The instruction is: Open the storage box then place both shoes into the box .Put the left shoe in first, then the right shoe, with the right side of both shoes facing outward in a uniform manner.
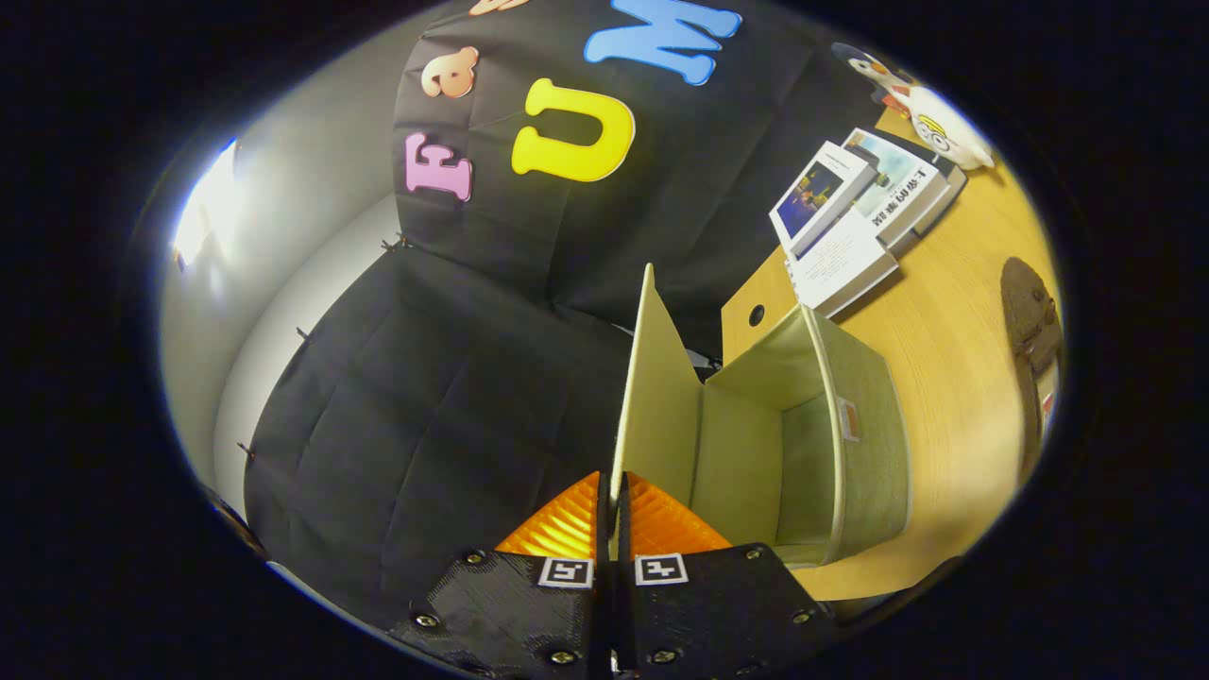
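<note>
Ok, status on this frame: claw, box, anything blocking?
Claw shut on the storage box lid, lid swung up on edge. Storage box open, nothing visible inside. One shoe on the table beyond the box; books farther back, nothing blocking.

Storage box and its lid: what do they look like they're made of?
Storage box: pale green woven fabric over stiff panels, judging by matte weave and straight walls. Lid: seemingly the same covered board, thin and flat, standing raised with its edge pinched in the shut claw.

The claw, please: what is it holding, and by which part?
The claw is shut on the storage box's lid, pinching the edge of the raised flap nearest it.
</note>
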